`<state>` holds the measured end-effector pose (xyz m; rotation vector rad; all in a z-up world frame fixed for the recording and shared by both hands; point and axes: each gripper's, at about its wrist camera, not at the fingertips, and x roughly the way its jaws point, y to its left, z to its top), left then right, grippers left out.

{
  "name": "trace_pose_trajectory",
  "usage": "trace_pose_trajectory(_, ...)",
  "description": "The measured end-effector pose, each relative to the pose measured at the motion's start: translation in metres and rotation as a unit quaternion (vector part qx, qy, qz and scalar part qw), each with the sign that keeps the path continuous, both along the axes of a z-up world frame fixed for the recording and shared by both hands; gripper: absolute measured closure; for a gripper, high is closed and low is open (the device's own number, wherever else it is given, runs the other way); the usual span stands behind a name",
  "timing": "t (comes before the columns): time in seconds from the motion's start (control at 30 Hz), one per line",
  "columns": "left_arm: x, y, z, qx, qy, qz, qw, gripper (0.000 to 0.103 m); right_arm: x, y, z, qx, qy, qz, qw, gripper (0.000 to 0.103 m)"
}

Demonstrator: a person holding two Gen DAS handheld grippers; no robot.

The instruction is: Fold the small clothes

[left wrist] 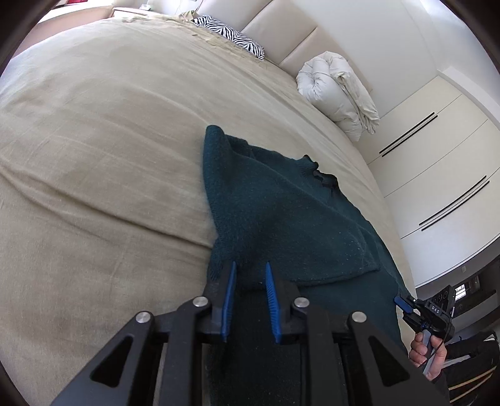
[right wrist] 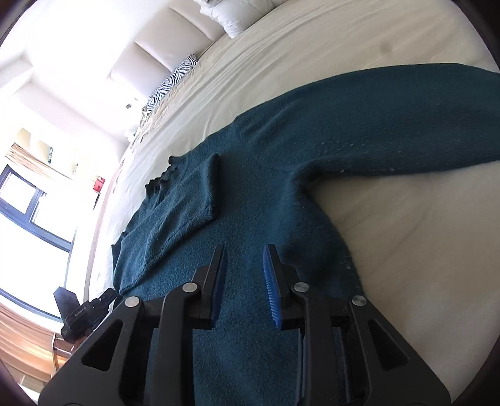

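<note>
A dark teal knit sweater [left wrist: 275,212] lies on the beige bed [left wrist: 93,156]; it also shows in the right wrist view [right wrist: 281,187]. One sleeve is folded over the body [right wrist: 184,200]; the other sleeve [right wrist: 390,125] stretches out to the right. My left gripper [left wrist: 250,268] is open, its blue pads just above the sweater's near edge. My right gripper [right wrist: 245,253] is open over the sweater's lower body, holding nothing. The right gripper also shows in the left wrist view [left wrist: 403,304], at the sweater's right edge.
A rolled white duvet [left wrist: 334,90] and a zebra-print pillow [left wrist: 231,36] lie by the padded headboard [left wrist: 281,28]. White wardrobe doors [left wrist: 437,162] stand past the bed's right side. A window [right wrist: 28,200] is on the other side.
</note>
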<state>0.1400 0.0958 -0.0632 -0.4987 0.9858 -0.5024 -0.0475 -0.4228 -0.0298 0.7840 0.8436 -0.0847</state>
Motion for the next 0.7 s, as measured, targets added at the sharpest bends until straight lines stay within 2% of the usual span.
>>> trace_pose_trajectory(0.03, -0.004, -0.002, 0.007, 0.0, -0.01, -0.004, 0.9999, 0.073, -0.012, -0.013, 0.004, -0.001, -0.007, -0.023, 1.0, 0.051)
trace_pose_trajectory(0.07, -0.008, -0.008, 0.015, 0.005, -0.022, -0.01, 0.9997, 0.062, -0.026, -0.027, 0.008, -0.003, -0.014, -0.053, 0.999, 0.034)
trace_pose_trajectory(0.1, -0.013, -0.016, 0.024, 0.012, -0.036, -0.016, 0.9992, 0.055, -0.039, -0.043, 0.011, -0.008, -0.022, -0.084, 0.996, 0.029)
trace_pose_trajectory(0.17, -0.022, -0.032, 0.039, 0.026, -0.066, -0.027, 0.9971, 0.024, -0.064, -0.075, 0.012, -0.009, -0.024, -0.133, 0.991, 0.029)
trace_pose_trajectory(0.23, -0.028, -0.048, 0.05, 0.037, -0.086, -0.038, 0.9949, 0.014, -0.089, -0.111, 0.007, 0.011, -0.015, -0.189, 0.982, 0.029)
trace_pose_trajectory(0.3, -0.033, -0.064, 0.056, 0.041, -0.095, -0.049, 0.9934, 0.012, -0.114, -0.141, 0.001, 0.037, -0.022, -0.24, 0.97, 0.029)
trace_pose_trajectory(0.43, -0.041, -0.093, 0.055, 0.044, -0.088, -0.062, 0.9932, 0.012, -0.149, -0.183, -0.007, 0.069, -0.041, -0.318, 0.945, 0.029)
trace_pose_trajectory(0.57, -0.046, -0.117, 0.056, 0.057, -0.091, -0.063, 0.9923, 0.012, -0.158, -0.216, -0.017, 0.1, -0.062, -0.357, 0.926, 0.029)
trace_pose_trajectory(0.7, -0.048, -0.129, 0.062, 0.065, -0.101, -0.055, 0.9913, 0.013, -0.158, -0.25, -0.02, 0.092, -0.067, -0.385, 0.916, 0.032)
